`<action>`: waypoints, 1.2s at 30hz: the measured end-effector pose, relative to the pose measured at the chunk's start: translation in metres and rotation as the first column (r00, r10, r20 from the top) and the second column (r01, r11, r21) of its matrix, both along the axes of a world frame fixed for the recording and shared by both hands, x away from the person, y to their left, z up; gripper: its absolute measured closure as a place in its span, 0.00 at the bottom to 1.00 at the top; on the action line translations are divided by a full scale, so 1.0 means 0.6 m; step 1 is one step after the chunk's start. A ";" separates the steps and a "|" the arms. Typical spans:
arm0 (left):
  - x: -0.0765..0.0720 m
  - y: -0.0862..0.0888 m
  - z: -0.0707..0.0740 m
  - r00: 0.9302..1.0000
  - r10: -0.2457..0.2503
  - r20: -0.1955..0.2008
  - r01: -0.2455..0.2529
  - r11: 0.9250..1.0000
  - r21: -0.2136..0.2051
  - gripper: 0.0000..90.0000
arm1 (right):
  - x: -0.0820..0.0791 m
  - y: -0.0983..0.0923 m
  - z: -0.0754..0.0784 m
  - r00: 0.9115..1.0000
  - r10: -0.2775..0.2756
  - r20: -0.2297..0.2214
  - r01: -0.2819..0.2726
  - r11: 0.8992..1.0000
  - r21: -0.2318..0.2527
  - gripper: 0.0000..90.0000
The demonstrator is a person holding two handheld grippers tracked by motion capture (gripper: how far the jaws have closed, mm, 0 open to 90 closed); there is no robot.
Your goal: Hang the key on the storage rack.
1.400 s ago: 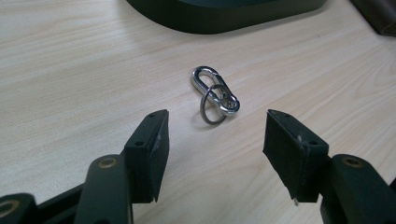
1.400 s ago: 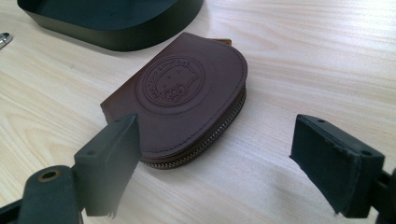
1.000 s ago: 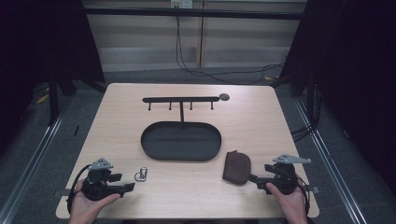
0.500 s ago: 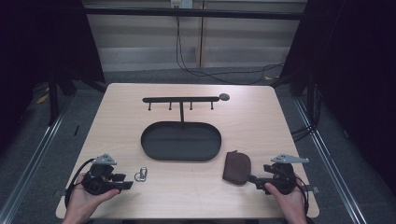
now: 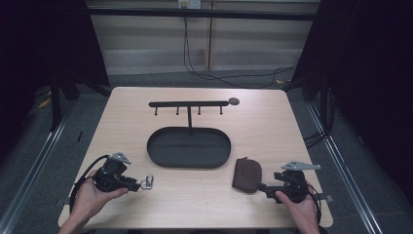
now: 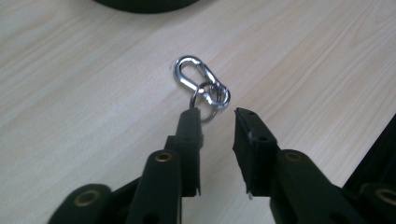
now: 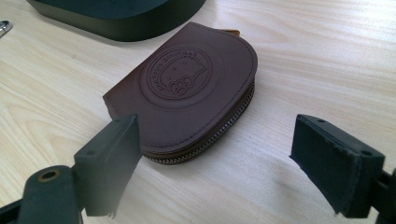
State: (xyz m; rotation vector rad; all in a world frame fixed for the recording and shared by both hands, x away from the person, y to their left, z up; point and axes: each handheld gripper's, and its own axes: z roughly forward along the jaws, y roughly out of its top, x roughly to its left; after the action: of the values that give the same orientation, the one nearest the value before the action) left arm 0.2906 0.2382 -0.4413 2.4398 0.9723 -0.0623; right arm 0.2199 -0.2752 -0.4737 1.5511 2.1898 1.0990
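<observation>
The left claw point(image 6: 215, 123) is low over the tabletop point(image 6: 79, 98) with its two black jaws a little apart, gripping nothing. Just past the jaw tips lies a silver carabiner clip point(image 6: 190, 73) with small key rings point(image 6: 214, 94) linked to it; the rings lie right at the tip of the left-hand jaw, though I cannot tell whether they touch it. Beyond the clip, at the top edge of the left gripper view, is the rim of a dark oval tray point(image 6: 144, 4). From above, the left claw point(image 5: 138, 185) lies in the person's left hand point(image 5: 90, 195), with the clip point(image 5: 148, 182) right at its tip.

The right claw point(image 7: 215, 158) is spread wide and empty, its jaws well apart. Ahead of it, flat on the tabletop, lies a brown leather coin pouch point(image 7: 187, 88) with a round embossed emblem and a zip along its curved edge; the left-hand jaw overlaps the pouch's near corner in the right gripper view. Past the pouch is the tray point(image 7: 116, 18). In the high view, the right claw point(image 5: 265, 187), held in the right hand point(image 5: 299, 207), points at the pouch point(image 5: 247, 174). Farther off, behind the tray point(image 5: 189, 147), stands a black rack with hooks point(image 5: 189, 104).
</observation>
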 end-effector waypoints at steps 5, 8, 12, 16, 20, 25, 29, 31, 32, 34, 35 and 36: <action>0.016 -0.016 -0.002 1.000 -0.024 -0.008 0.024 0.998 0.051 0.80 | -0.001 -0.001 0.000 1.000 0.000 0.001 0.000 1.000 0.003 0.17; 0.021 -0.021 -0.003 1.000 -0.018 -0.017 0.019 0.998 0.067 0.76 | 0.000 -0.001 0.000 1.000 0.000 0.000 0.000 1.000 0.004 0.17; 0.029 -0.030 -0.009 0.998 -0.043 -0.035 0.047 0.994 0.095 0.75 | 0.000 0.000 0.000 1.000 0.002 0.000 -0.002 1.000 0.003 0.17; 0.033 -0.035 -0.013 0.997 -0.062 -0.048 0.067 0.991 0.119 0.77 | 0.000 0.000 0.000 1.000 0.003 0.000 -0.003 1.000 0.002 0.17; 0.041 -0.041 -0.021 0.995 -0.070 -0.071 0.080 0.988 0.135 0.78 | 0.000 0.000 0.000 1.000 0.002 0.000 -0.002 1.000 0.002 0.17; 0.048 -0.038 -0.029 0.994 -0.058 -0.091 0.070 0.988 0.138 0.79 | 0.000 0.001 -0.001 1.000 0.010 -0.003 -0.010 1.000 0.000 0.17; 0.046 -0.039 -0.031 0.992 -0.078 -0.104 0.092 0.986 0.139 0.84 | 0.000 0.001 0.000 1.000 0.010 -0.005 -0.010 1.000 0.002 0.17; 0.044 -0.042 -0.033 0.991 -0.082 -0.104 0.097 0.984 0.152 0.86 | 0.000 0.001 -0.001 1.000 0.014 -0.001 -0.014 1.000 -0.001 0.17; 0.044 -0.044 -0.035 0.991 -0.089 -0.100 0.103 0.984 0.148 0.88 | 0.000 0.002 0.000 1.000 0.014 -0.003 -0.014 1.000 -0.002 0.17; 0.044 -0.044 -0.034 0.990 -0.094 -0.101 0.108 0.984 0.144 0.91 | 0.000 0.002 0.000 1.000 0.017 -0.002 -0.017 1.000 -0.003 0.17; 0.044 -0.044 -0.034 0.990 -0.094 -0.101 0.108 0.984 0.144 0.93 | 0.000 0.002 0.000 1.000 0.017 -0.002 -0.017 1.000 -0.003 0.17; 0.043 -0.043 -0.032 0.992 -0.091 -0.090 0.103 0.985 0.137 0.95 | 0.000 0.002 0.000 1.000 0.015 -0.004 -0.015 1.000 -0.003 0.17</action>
State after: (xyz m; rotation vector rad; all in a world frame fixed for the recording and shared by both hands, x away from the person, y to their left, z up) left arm 0.3162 0.2123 -0.4604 2.6328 0.9202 -0.1341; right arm 0.2198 -0.2740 -0.4739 1.5391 2.2078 1.0981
